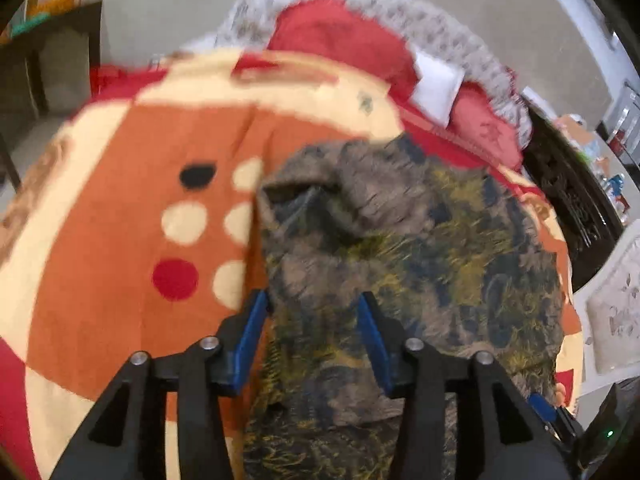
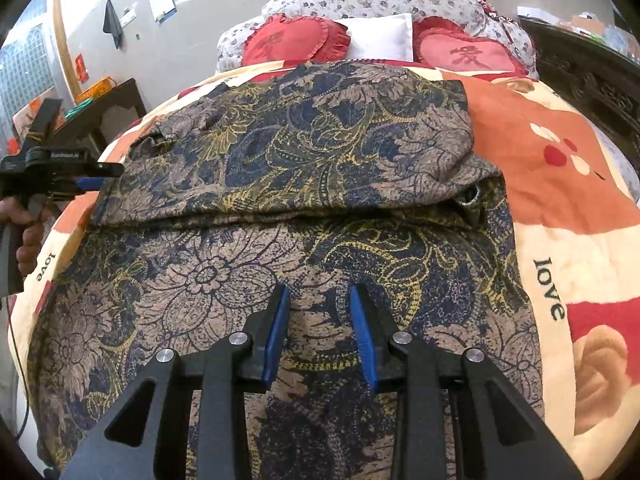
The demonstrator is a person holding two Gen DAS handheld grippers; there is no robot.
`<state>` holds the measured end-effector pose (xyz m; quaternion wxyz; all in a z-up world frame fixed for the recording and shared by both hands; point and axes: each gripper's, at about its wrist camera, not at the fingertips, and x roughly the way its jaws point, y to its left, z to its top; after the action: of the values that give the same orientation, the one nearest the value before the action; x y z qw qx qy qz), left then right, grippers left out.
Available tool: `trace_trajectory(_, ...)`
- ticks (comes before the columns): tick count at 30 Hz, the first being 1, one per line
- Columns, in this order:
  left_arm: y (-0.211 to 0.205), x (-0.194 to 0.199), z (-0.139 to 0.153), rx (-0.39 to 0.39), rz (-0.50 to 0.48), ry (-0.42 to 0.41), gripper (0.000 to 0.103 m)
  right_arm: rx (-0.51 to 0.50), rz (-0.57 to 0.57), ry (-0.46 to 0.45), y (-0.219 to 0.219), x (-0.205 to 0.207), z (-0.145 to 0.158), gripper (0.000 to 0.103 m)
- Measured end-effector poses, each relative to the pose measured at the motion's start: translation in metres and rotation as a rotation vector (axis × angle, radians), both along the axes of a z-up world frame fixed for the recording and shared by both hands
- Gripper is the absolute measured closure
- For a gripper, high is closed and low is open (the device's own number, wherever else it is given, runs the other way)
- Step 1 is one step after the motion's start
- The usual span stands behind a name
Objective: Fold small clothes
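Lying half-folded on the blanket [image 2: 560, 184], patterned garment [image 2: 280, 152]; left tongs [image 1: 312, 300] and right tongs [image 2: 318, 294] both released.

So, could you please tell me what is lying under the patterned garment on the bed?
The patterned garment lies on an orange, cream and red blanket that shows around its edges. Whatever is directly beneath the cloth is covered.

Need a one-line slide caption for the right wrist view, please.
Open right hand-held gripper over the half-folded paisley garment on the patterned blanket.
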<state>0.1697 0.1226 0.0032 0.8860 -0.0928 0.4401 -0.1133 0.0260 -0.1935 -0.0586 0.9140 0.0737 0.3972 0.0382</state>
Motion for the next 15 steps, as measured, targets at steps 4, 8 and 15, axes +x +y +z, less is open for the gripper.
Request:
trace_trajectory(4,-0.032,-0.019,-0.001,0.068,-0.076,-0.14,0.047,0.016,-0.008,-0.006,-0.003,0.0,0.005,0.077)
trace_trajectory(8,-0.045,-0.006,-0.027,0.112,-0.039,-0.071,0.048,0.04,-0.021,-0.106,-0.018,0.01,0.037,0.083)
trace_trajectory(15,-0.04,-0.006,-0.035,0.096,0.004,-0.09,0.051,-0.119,0.023,-0.008,-0.05,0.085,0.024,0.098)
